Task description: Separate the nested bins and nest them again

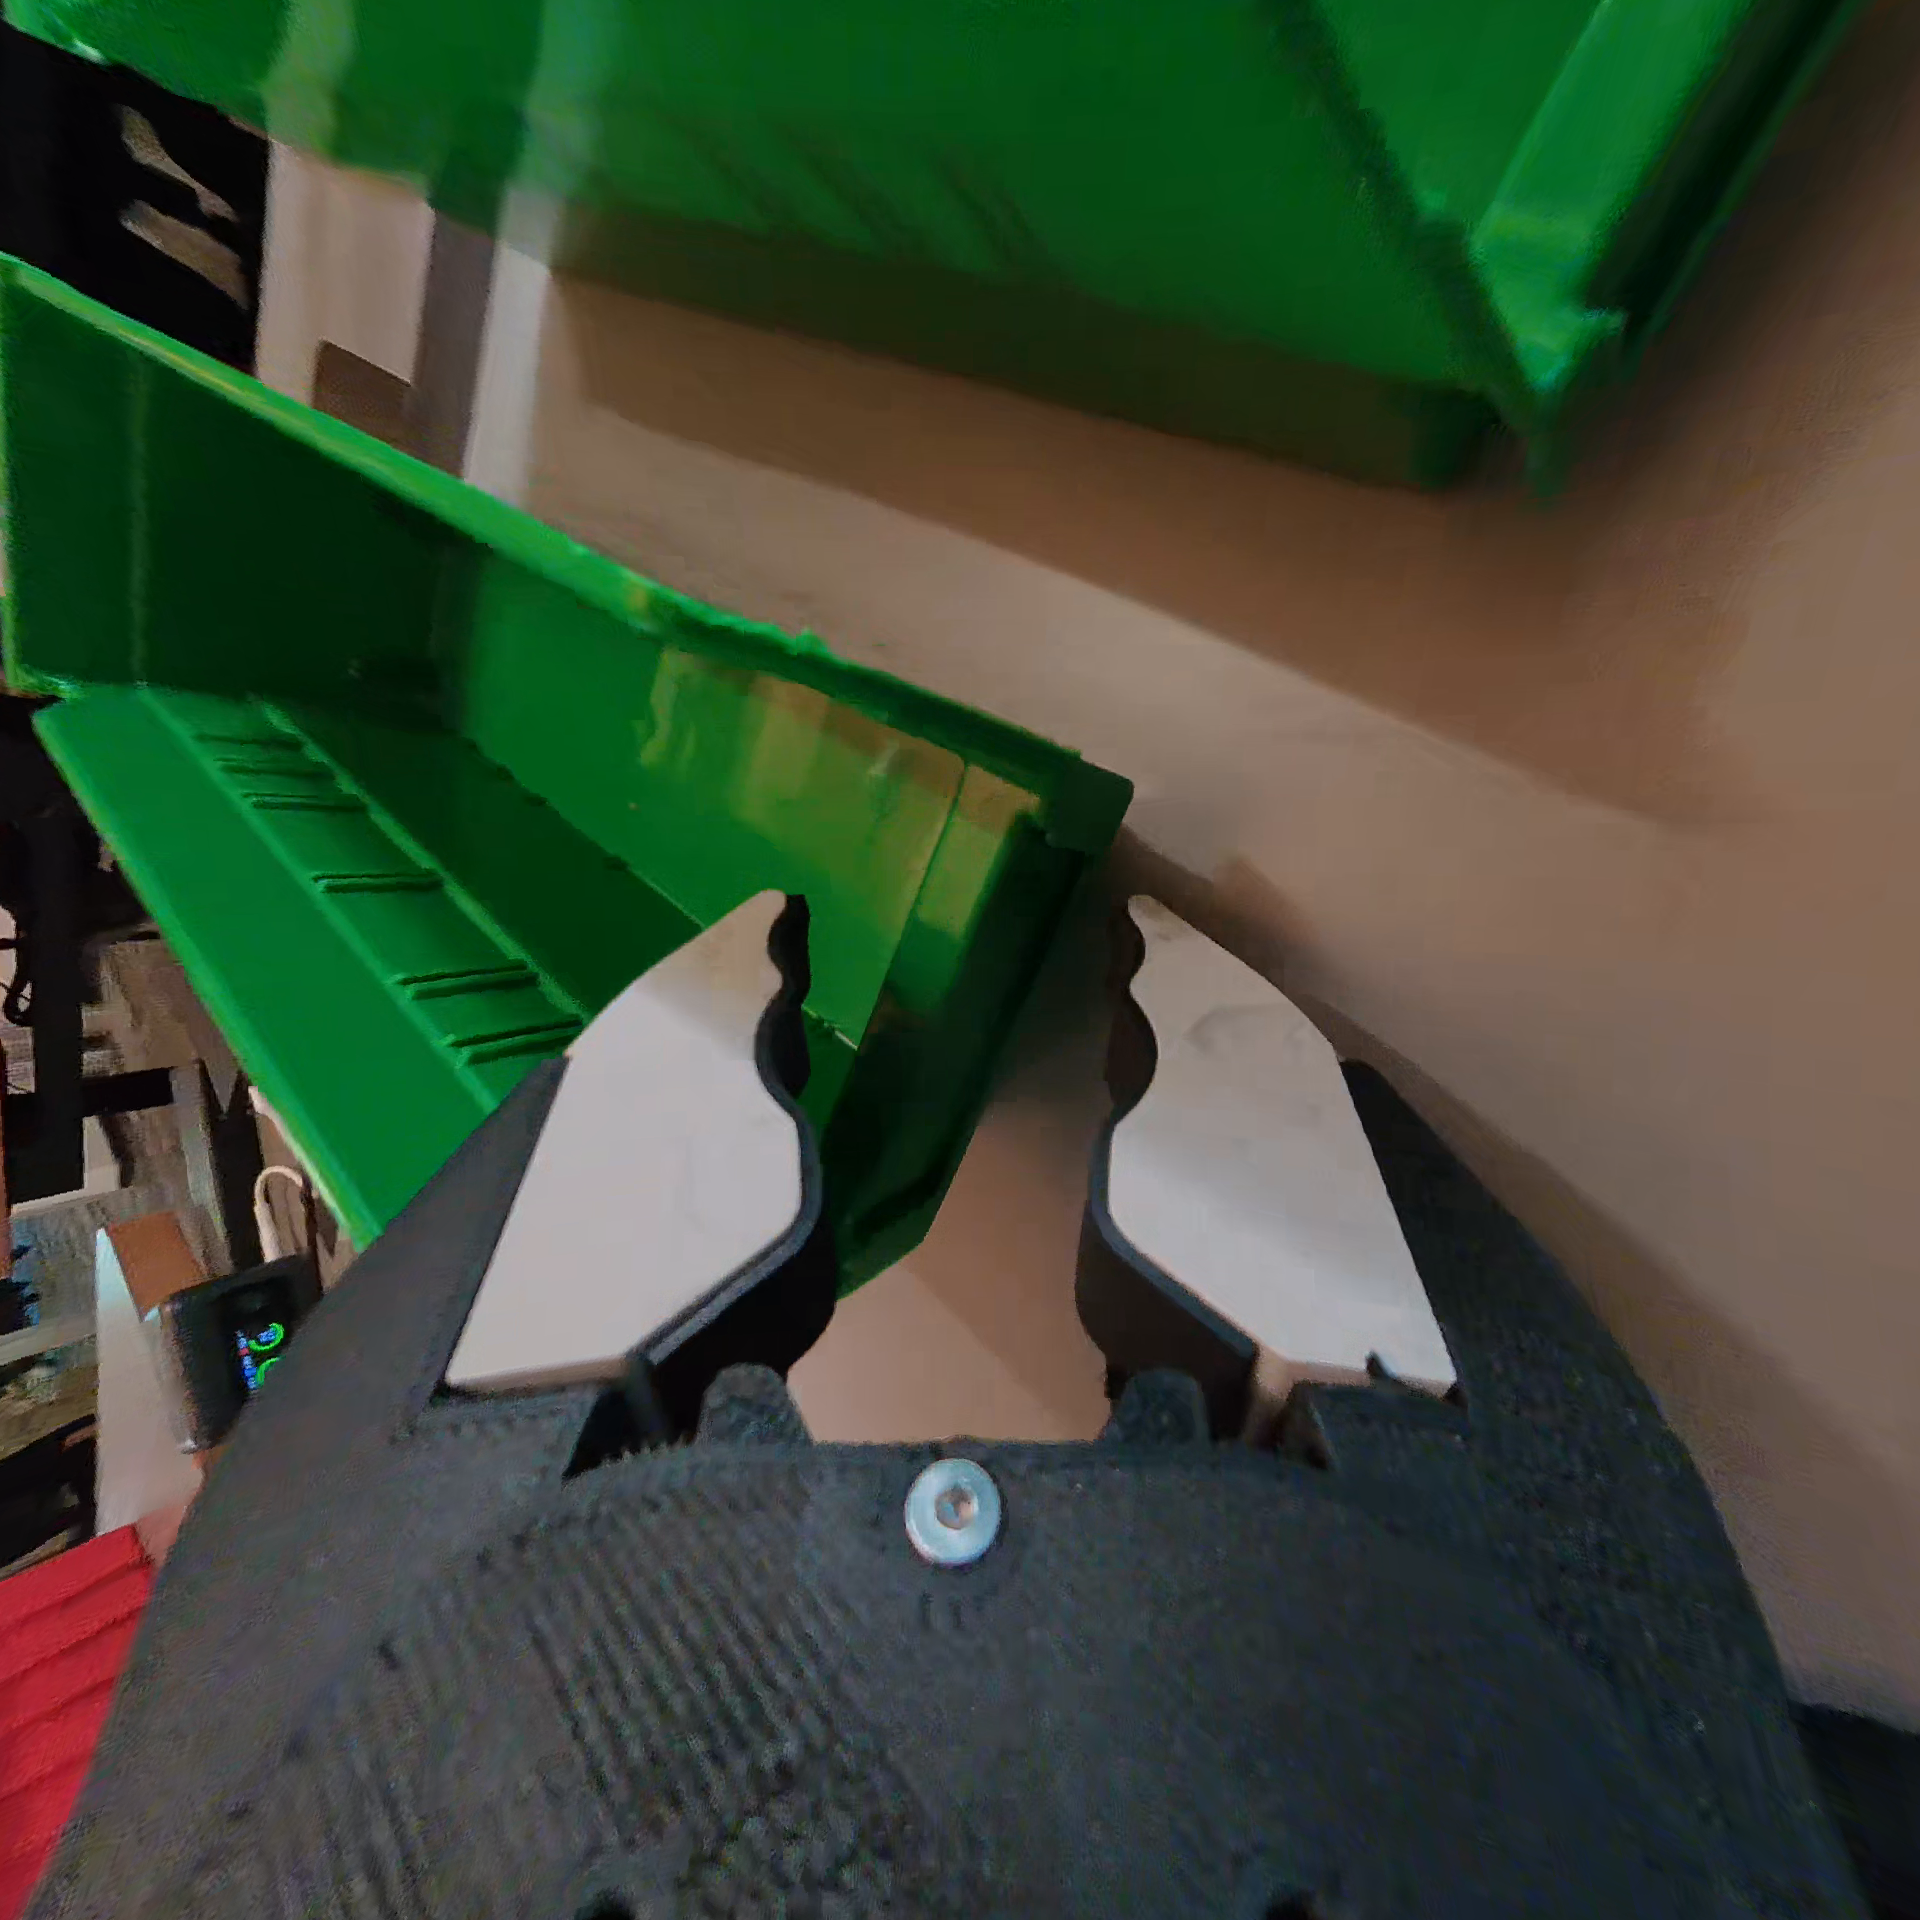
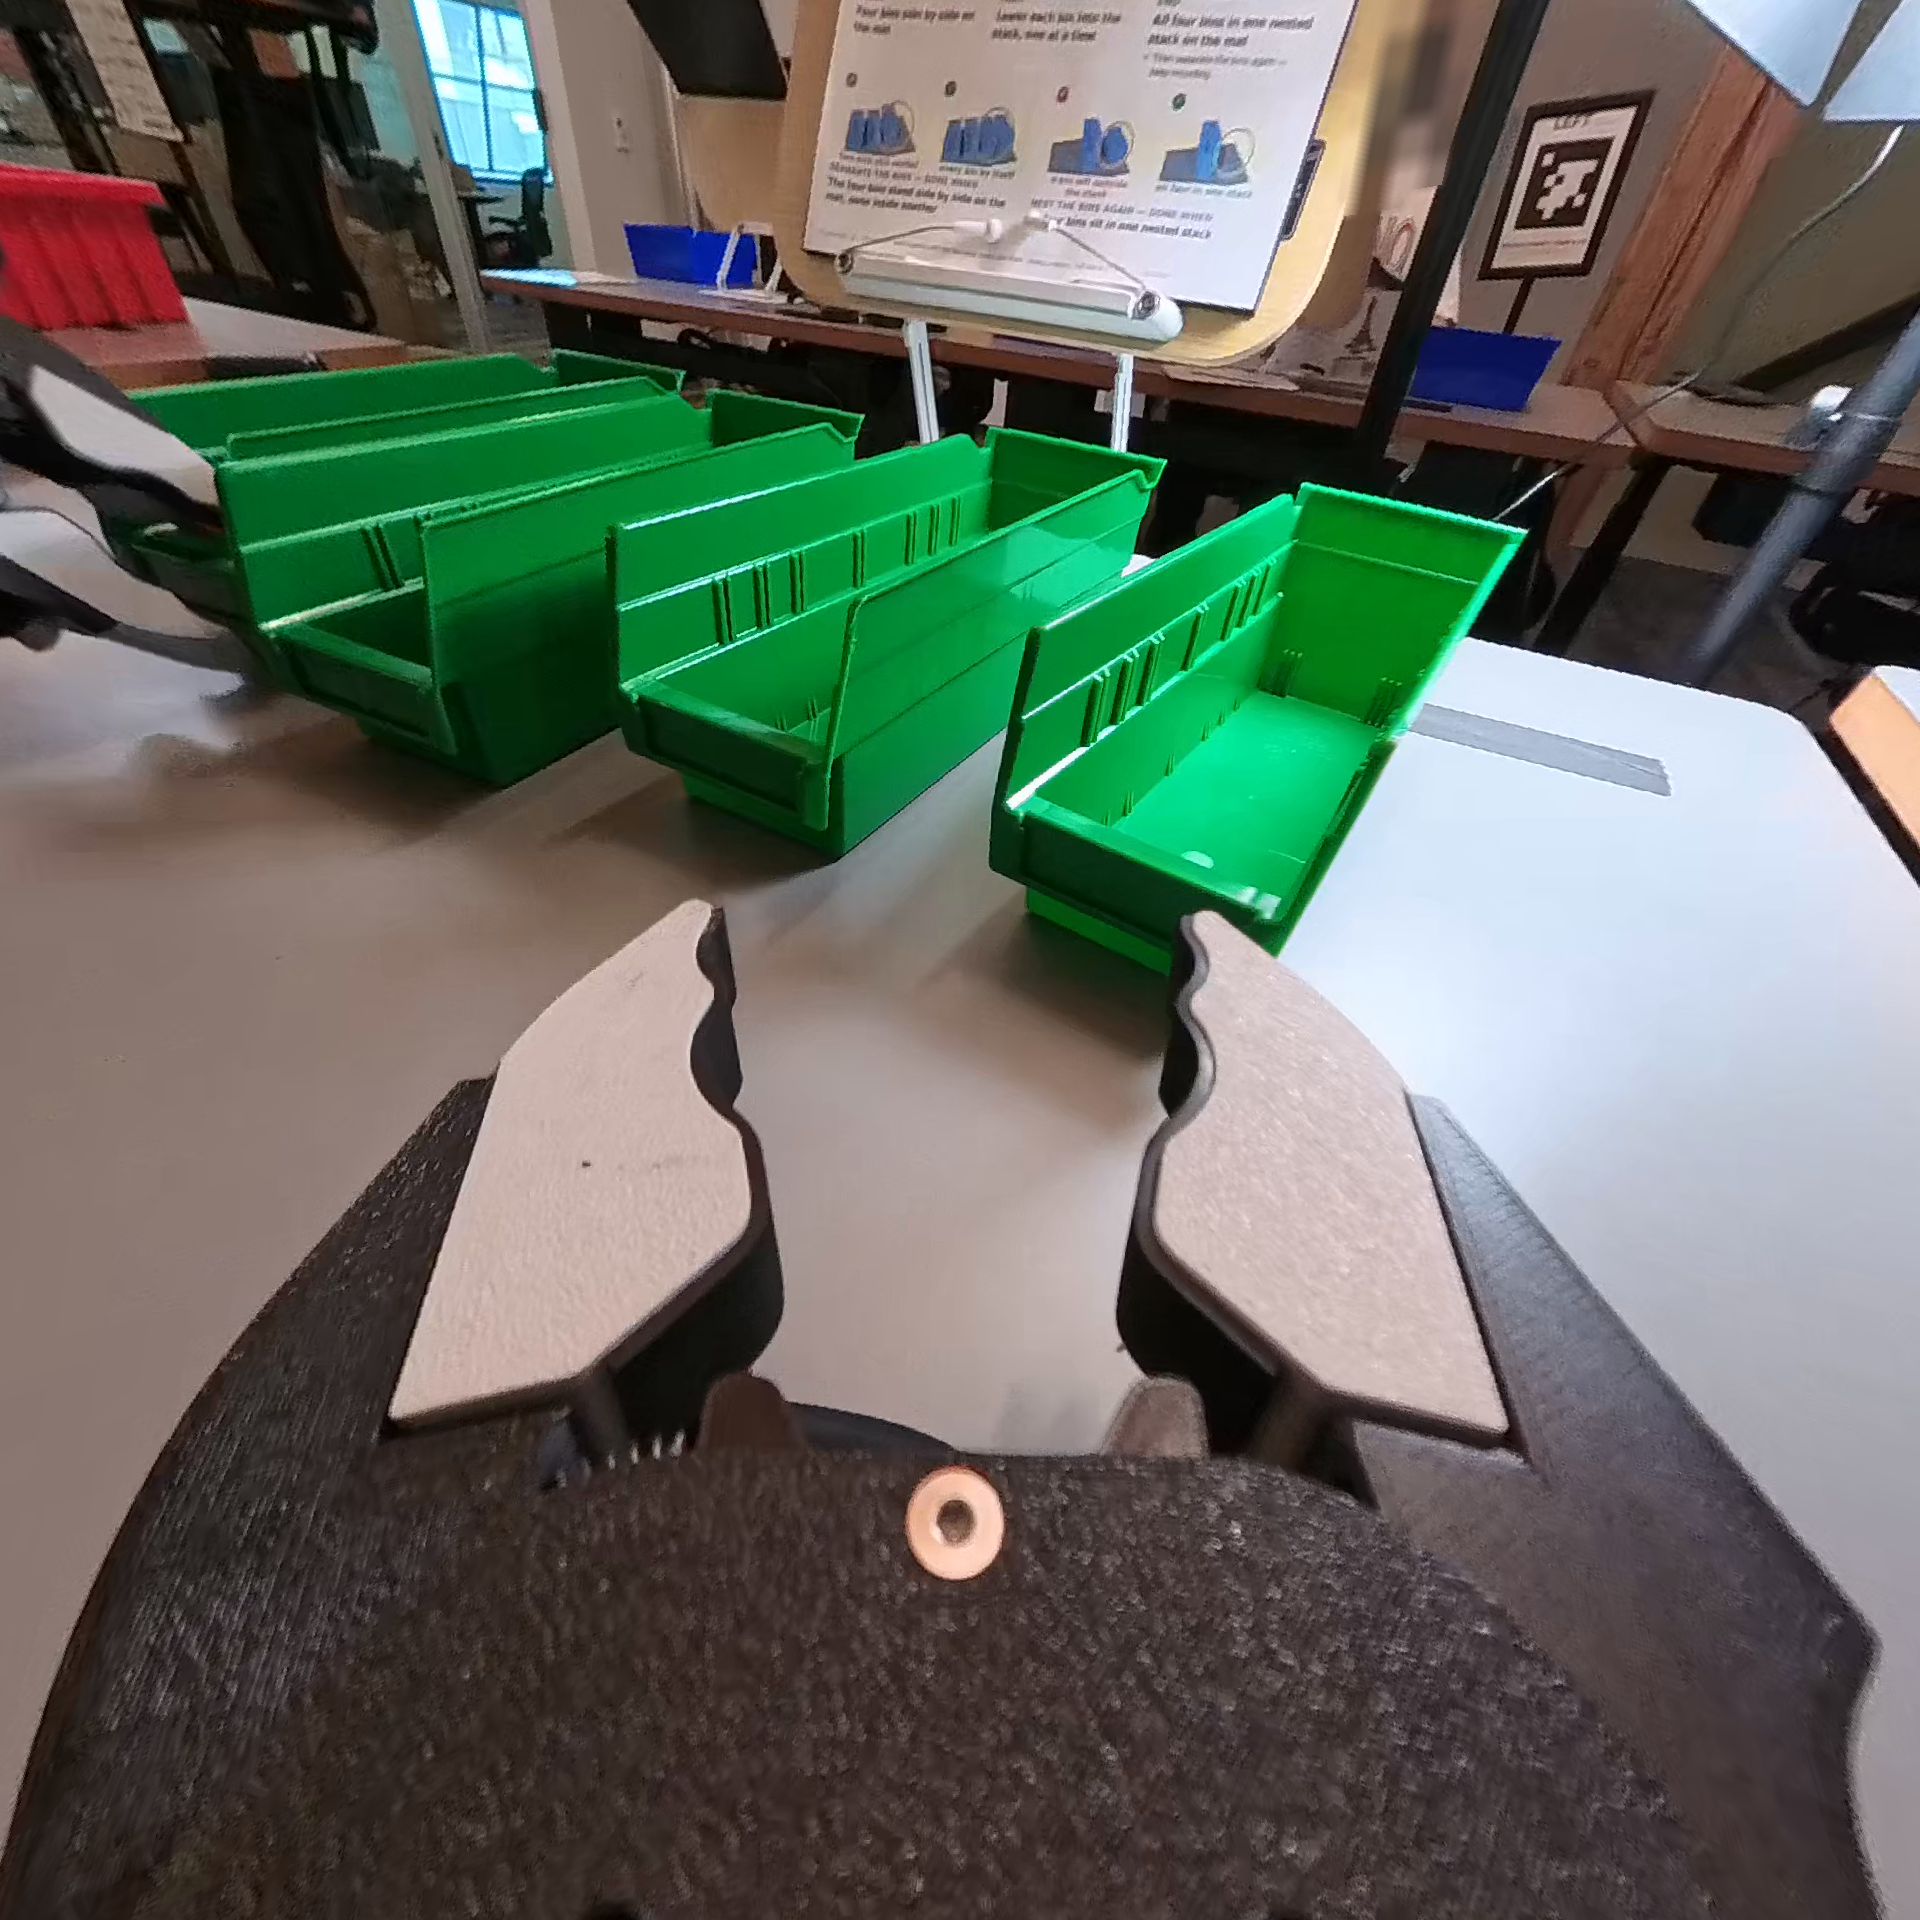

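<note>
Several green bins stand side by side on the grey table (image 2: 1558, 1039), open ends toward me: a rightmost bin (image 2: 1226, 748), a middle bin (image 2: 883, 644), a left bin (image 2: 499, 582) and a far-left bin (image 2: 364, 400), partly hidden behind it. My right gripper (image 2: 951, 935) is open and empty, just above the table in front of the rightmost bin. My left gripper (image 1: 961, 914) is open, its fingers on either side of the front wall of the far-left bin (image 1: 520, 727). It also shows at the left edge of the right wrist view (image 2: 73, 499). Another bin (image 1: 935, 156) lies beyond.
A clipboard stand with an instruction sheet (image 2: 1039, 156) stands behind the bins. A grey tape strip (image 2: 1538, 748) lies on the table at the right. Blue bins (image 2: 686, 249) and a red object (image 2: 73, 239) sit on farther tables. A black-and-white marker sign (image 2: 1569, 187) stands at the back right. There is about 45 cm between the tips of the two grippers.
</note>
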A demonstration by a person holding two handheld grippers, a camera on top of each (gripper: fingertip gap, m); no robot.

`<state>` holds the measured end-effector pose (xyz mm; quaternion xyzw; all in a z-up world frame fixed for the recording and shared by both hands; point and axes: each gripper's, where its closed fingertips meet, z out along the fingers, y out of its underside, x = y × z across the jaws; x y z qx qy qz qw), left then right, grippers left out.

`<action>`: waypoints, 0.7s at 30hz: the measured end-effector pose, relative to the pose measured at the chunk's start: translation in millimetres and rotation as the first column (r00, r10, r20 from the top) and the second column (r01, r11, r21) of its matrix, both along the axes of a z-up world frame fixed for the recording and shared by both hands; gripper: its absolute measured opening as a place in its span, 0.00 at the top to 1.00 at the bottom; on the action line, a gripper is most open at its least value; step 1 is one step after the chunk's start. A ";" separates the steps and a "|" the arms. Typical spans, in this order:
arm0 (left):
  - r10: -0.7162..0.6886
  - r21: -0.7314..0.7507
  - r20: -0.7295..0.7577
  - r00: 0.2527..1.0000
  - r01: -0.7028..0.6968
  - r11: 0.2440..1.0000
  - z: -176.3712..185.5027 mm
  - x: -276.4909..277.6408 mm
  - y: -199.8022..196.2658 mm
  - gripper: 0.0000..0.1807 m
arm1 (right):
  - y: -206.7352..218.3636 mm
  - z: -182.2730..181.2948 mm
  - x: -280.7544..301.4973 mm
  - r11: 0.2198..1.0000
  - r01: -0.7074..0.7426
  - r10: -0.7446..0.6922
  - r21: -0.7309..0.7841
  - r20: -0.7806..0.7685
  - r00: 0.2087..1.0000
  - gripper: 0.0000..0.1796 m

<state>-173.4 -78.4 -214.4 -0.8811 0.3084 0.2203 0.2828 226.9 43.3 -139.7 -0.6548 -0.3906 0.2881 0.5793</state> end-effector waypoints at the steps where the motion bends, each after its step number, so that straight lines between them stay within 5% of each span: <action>1: -0.007 -0.031 -0.034 0.999 0.006 1.000 -3.9 -3.4 0.0 0.70 | -0.3 -1.0 -0.8 1.000 -0.004 0.004 -0.003 0.006 1.000 0.56; 10: -0.153 -0.098 -0.219 0.964 0.135 0.986 -10.2 -14.7 14.4 0.83 | -3.9 6.3 2.9 0.999 -0.003 0.004 0.033 -0.032 0.999 0.57; 21: -0.185 0.040 -0.090 0.979 0.189 0.981 55.2 14.3 -0.3 0.84 | -3.9 4.6 2.0 1.000 -0.005 0.006 0.027 -0.024 1.000 0.58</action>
